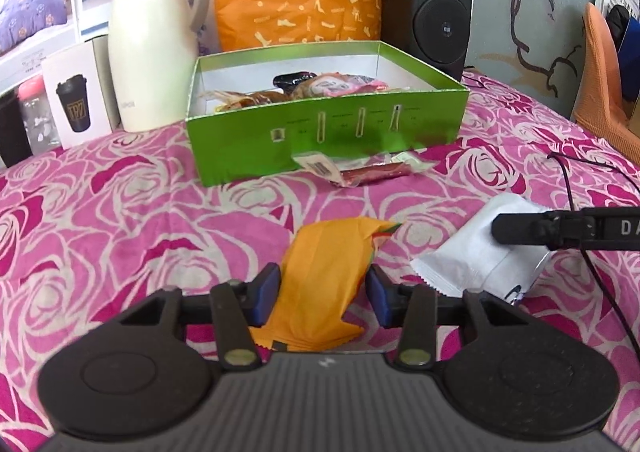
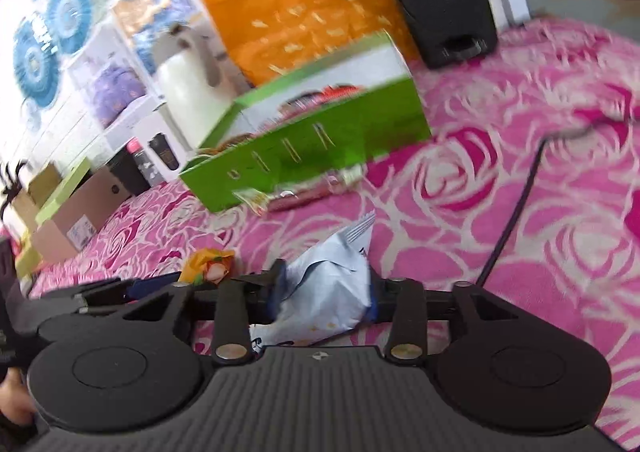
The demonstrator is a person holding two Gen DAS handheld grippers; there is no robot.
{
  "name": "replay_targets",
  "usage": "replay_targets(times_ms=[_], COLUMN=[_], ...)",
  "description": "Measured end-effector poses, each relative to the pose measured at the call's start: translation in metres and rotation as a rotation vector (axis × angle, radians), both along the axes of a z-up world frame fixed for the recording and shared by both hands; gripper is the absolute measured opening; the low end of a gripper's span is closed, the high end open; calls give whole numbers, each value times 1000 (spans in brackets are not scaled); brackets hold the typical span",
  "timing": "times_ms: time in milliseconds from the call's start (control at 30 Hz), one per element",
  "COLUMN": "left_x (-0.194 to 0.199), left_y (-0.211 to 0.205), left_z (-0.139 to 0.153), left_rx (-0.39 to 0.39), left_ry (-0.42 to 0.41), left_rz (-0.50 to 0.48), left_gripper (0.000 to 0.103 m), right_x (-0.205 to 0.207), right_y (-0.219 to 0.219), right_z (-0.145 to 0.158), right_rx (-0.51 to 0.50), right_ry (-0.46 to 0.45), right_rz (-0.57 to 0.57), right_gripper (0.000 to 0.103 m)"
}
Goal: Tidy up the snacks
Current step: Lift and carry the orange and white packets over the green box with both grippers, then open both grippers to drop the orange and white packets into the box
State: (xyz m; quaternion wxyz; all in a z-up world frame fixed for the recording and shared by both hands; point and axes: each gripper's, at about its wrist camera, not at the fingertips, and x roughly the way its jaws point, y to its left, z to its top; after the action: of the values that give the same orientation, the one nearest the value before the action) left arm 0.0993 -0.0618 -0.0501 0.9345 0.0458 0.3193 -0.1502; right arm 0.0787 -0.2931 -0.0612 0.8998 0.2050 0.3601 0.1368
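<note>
Left gripper, lower centre: blue pads clamp a crinkled orange snack packet. Right gripper grips a white foil packet, lower centre. Open green cardboard box sits upper centre, holding snacks.

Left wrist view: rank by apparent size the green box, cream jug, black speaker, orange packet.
1. green box, clearly largest.
2. cream jug.
3. black speaker and orange packet: they look alike in area. The packet sits far nearer the camera, between the left gripper's pads, so no ranking.
</note>
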Motion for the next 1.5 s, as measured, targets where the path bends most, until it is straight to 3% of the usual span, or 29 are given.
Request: replay_targets(times_ms=[67, 200, 367, 467, 633, 1033, 1233, 1500], left_x=[2, 0, -7, -9, -11, 8, 21, 39], left_y=[-1, -5, -2, 3, 9, 12, 9, 6], left_z=[-3, -3, 9, 18, 30, 61, 70, 74], left_rx=[1, 22, 8, -18, -50, -82, -81, -48], left_ry=[-1, -22, -53, -67, -86, -147, -172, -195], left_rz=[0, 2, 10, 26, 41, 80, 97, 111], left_gripper=[46, 46, 41, 40, 38, 38, 38, 38], right_x=[3, 0, -8, -8, -8, 19, 32, 46], right_y=[0, 5, 2, -3, -2, 2, 5, -3], right_z=[-8, -7, 8, 18, 32, 26, 44, 56], right_rx=[53, 60, 104, 150, 145, 178, 155, 152], right_ry=[27, -5, -62, -77, -124, -91, -161, -259], right_rz=[-10, 25, 15, 15, 9, 3, 22, -35], right_gripper=[87, 59, 46, 45, 44, 44, 44, 44])
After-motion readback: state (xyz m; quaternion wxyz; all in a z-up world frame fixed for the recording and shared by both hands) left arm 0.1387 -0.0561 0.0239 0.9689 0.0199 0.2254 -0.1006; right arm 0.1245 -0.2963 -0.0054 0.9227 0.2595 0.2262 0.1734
